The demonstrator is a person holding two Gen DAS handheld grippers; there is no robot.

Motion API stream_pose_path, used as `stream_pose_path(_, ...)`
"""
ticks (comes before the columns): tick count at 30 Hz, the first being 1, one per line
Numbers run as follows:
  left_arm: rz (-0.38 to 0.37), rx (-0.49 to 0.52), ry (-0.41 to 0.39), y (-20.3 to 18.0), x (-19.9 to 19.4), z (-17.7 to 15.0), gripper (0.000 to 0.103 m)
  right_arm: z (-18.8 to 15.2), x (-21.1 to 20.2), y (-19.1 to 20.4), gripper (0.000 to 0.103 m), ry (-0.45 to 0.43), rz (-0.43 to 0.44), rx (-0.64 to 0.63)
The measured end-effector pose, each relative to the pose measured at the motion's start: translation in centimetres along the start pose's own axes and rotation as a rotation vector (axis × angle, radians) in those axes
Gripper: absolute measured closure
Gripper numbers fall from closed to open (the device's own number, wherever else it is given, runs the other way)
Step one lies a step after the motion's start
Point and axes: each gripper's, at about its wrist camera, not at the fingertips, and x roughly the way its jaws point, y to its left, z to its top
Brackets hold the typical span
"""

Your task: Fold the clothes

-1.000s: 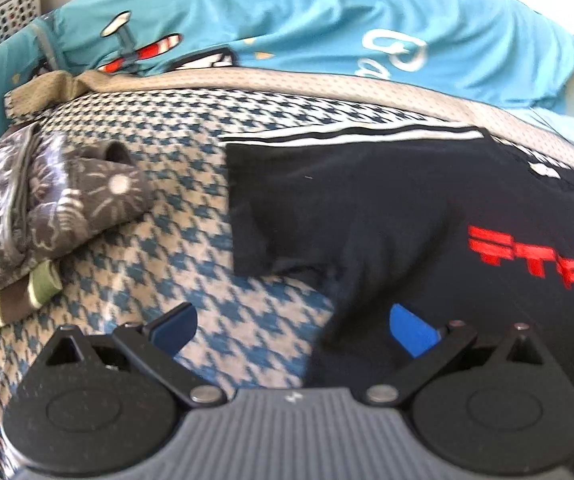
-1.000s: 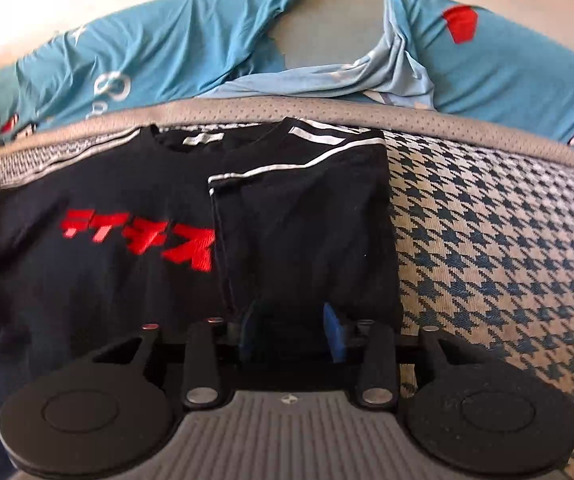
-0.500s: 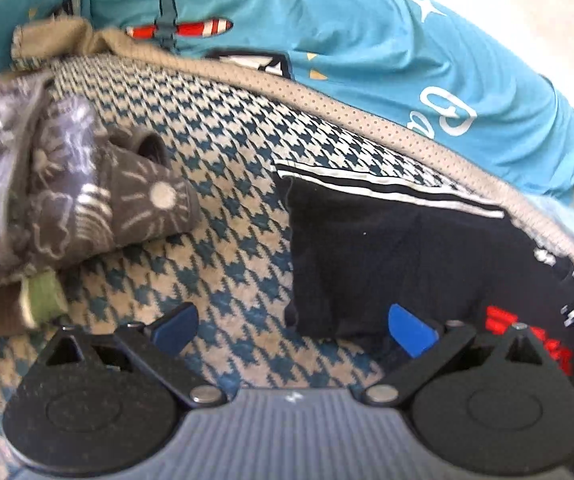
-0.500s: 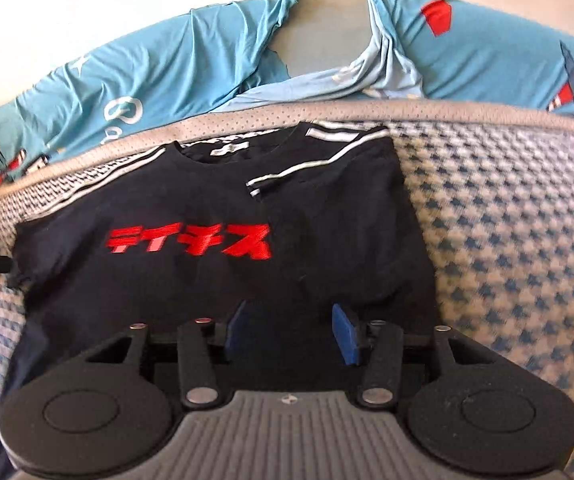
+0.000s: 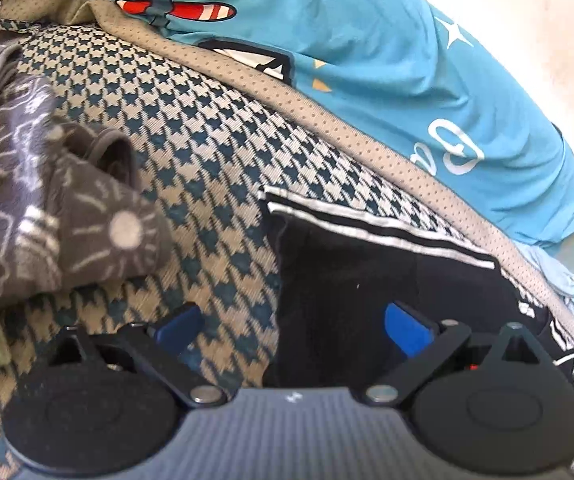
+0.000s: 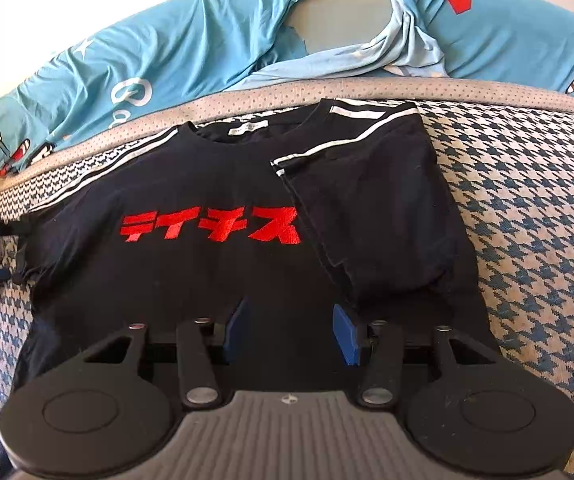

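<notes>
Your right gripper (image 6: 289,330) sits nearest, over the lower part of the black t-shirt (image 6: 191,280). Jaws approx halfway apart, blue pads clear of the cloth w/ nothing between them, so no hold. Your left gripper (image 5: 293,326) hangs wide open at the shirt's edge: left pad over the houndstooth cover (image 5: 191,168), right pad over black fabric, nothing gripped.

Shirt lies flat, front up, on the cover. Its sleeve side to the right in the right-wrist view is folded in over the body; the folded sleeve (image 6: 367,216) w/ white stripes lies just beside the red lettering (image 6: 211,226). Collar and label face away from you.

Left-wrist view: a grey patterned garment (image 5: 55,208) is piled left of the shirt, well apart from it. Farther back, past the cover's tan mesh border (image 6: 327,90), a blue printed sheet (image 6: 167,56) is rumpled.
</notes>
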Motion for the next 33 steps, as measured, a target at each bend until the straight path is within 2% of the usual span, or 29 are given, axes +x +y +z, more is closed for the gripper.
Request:
stream_pose_path(9, -0.086, -0.003, -0.003, -0.6, 1.6, 0.6, 0.002, 0.0, 0.5, 0.3, 0.056, 0.016, 0.001, -0.008)
stream_pose_path(13, -0.119, 0.013, 0.003, -1.4, 2.1, 0.5, 0.006, 0.1, 0.8, 0.4, 0.056, 0.024, 0.000, -0.012)
stream_pose_path(15, -0.119, 0.019, -0.002, -1.7, 2.1, 0.5, 0.012, 0.1, 0.9, 0.4, 0.056, 0.027, -0.001, -0.011)
stream_pose_path(17, -0.113, 0.020, -0.009, -1.8, 2.2, 0.4, 0.031, 0.1, 0.9, 0.4, 0.056, 0.028, -0.001, -0.011)
stream_pose_path(21, -0.088, 0.009, -0.021, -1.9, 2.0, 0.3, 0.045, 0.2, 1.0, 0.6, 0.056, 0.030, -0.001, -0.012)
stream_pose_path(24, -0.076, -0.006, -0.029, -1.9, 1.8, 0.1, 0.063, 0.2, 1.0, 0.6, 0.056, 0.030, -0.001, -0.013)
stream_pose_path(26, -0.057, -0.014, -0.037, -1.7, 1.8, 0.0, 0.080, 0.3, 1.1, 0.7, 0.056, 0.031, -0.001, -0.013)
stream_pose_path(31, -0.050, -0.049, -0.053, -1.4, 1.6, -0.2, 0.095, 0.3, 1.1, 0.5, 0.056, 0.032, 0.000, -0.012)
stream_pose_path(33, -0.053, -0.045, -0.062, -1.7, 1.3, -0.3, 0.095, 0.3, 1.1, 0.4, 0.056, 0.031, -0.001, -0.008)
